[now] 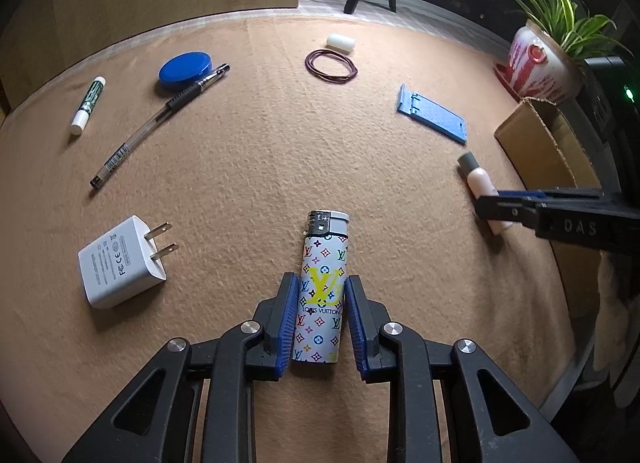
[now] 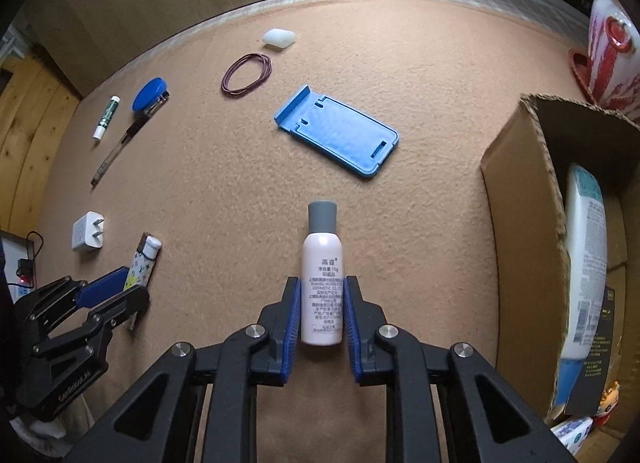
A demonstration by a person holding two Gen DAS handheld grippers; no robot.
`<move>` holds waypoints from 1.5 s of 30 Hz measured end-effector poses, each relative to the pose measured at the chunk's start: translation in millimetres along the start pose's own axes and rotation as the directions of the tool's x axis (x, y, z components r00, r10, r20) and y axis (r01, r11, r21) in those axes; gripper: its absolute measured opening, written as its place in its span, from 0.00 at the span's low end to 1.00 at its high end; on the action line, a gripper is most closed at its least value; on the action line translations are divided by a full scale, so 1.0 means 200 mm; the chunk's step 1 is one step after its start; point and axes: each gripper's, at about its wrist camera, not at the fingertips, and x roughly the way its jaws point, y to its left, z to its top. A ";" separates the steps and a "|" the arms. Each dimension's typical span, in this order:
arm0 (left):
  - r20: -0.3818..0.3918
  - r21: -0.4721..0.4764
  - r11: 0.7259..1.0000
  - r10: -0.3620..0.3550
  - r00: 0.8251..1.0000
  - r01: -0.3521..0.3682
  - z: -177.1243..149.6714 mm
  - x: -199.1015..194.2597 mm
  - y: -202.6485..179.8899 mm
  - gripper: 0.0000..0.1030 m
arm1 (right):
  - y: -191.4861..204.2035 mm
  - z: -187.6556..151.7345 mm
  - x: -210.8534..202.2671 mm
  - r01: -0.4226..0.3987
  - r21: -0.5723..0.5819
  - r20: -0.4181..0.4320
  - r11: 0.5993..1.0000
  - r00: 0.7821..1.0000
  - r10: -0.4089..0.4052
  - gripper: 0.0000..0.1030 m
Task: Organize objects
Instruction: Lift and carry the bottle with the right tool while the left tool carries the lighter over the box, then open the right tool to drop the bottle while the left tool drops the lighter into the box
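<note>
A white lighter [image 1: 320,263] with a coloured monogram print lies on the tan felt mat. My left gripper [image 1: 320,279] is shut on its lower half, blue pads against both sides. A pale pink bottle [image 2: 322,263] with a grey cap lies on the mat, and my right gripper [image 2: 322,281] is shut on its lower body. In the left wrist view the right gripper [image 1: 494,207] reaches in from the right over the bottle [image 1: 478,177]. The right wrist view shows the left gripper [image 2: 128,283] at the lower left on the lighter [image 2: 146,259].
On the mat lie a white charger plug [image 1: 120,263], a clear pen [image 1: 160,119], a blue lid [image 1: 185,70], a green-white stick [image 1: 88,105], maroon rubber bands [image 1: 331,65], a white case [image 1: 340,42] and a blue phone stand [image 2: 338,131]. An open cardboard box [image 2: 528,223] holding bottles and a potted plant [image 1: 548,59] stand right.
</note>
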 end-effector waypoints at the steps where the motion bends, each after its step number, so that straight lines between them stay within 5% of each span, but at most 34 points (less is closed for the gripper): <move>1: -0.001 -0.006 1.000 -0.005 1.000 0.005 0.00 0.00 0.00 0.25 | 0.00 -0.01 -0.01 -0.005 0.003 0.006 1.000 1.000 0.005 0.18; 14: 0.023 -0.026 0.998 -0.057 0.998 0.057 0.03 -0.05 -0.13 0.24 | -0.18 -0.18 -0.35 -0.069 0.054 0.126 0.996 0.990 0.062 0.18; 25: 0.089 0.074 0.989 -0.138 0.986 0.132 0.20 -0.16 -0.50 0.24 | -0.56 -0.37 -0.63 -0.012 0.153 0.208 0.988 0.978 -0.020 0.18; 32: 0.110 0.153 0.974 -0.187 0.976 0.169 0.33 -0.15 -0.81 0.24 | -0.75 -0.47 -0.71 0.051 0.201 0.229 0.978 0.969 -0.098 0.18; 45: 0.111 0.211 0.960 -0.213 0.971 0.186 0.51 0.00 -1.18 0.24 | -0.92 -0.51 -0.71 0.061 0.245 0.221 0.968 0.968 -0.117 0.18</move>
